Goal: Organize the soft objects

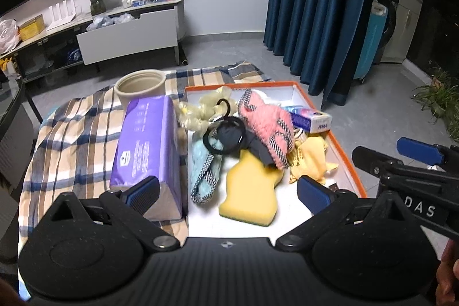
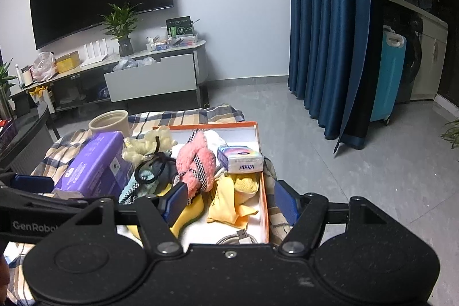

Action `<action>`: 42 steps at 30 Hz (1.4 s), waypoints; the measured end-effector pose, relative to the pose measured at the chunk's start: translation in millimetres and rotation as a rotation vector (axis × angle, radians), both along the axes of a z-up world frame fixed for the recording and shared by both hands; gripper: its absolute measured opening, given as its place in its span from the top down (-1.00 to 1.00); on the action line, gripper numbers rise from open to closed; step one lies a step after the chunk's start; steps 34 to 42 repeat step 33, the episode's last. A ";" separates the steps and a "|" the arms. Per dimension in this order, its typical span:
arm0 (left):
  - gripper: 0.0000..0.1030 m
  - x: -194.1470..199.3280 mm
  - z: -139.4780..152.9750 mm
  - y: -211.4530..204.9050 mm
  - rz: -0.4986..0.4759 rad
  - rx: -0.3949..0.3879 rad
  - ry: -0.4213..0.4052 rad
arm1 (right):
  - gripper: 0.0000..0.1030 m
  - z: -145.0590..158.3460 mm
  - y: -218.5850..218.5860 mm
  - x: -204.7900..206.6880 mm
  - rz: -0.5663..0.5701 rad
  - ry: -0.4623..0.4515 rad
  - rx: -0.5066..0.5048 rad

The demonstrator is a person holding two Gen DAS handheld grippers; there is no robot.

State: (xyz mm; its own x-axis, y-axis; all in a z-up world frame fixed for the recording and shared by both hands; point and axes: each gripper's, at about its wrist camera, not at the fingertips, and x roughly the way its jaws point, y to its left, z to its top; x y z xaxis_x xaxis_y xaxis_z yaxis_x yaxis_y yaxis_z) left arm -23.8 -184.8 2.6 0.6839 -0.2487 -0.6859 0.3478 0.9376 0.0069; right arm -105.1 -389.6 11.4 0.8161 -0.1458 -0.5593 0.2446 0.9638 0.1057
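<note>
Both sets of jaws stand wide and empty, left gripper (image 1: 228, 192) over the yellow sponge (image 1: 250, 191) in the orange-rimmed box (image 1: 348, 159). It looks light and squashy; pinching its narrow waist seems best.

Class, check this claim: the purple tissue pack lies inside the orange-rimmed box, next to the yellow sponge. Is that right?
Not quite. The purple tissue pack lies outside the orange-rimmed box, on the checked cloth beside it. The yellow sponge is the one inside. The left wrist view shows this.
</note>
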 end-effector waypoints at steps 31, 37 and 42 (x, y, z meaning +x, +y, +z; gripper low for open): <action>-1.00 -1.1 -9.6 2.8 0.008 0.022 0.022 | -0.54 -10.3 -1.3 5.6 0.005 0.035 0.013; -1.00 0.1 -10.3 3.5 0.007 0.018 0.026 | -0.54 -10.6 -1.0 6.3 0.005 0.036 0.012; -1.00 0.1 -10.3 3.5 0.007 0.018 0.026 | -0.54 -10.6 -1.0 6.3 0.005 0.036 0.012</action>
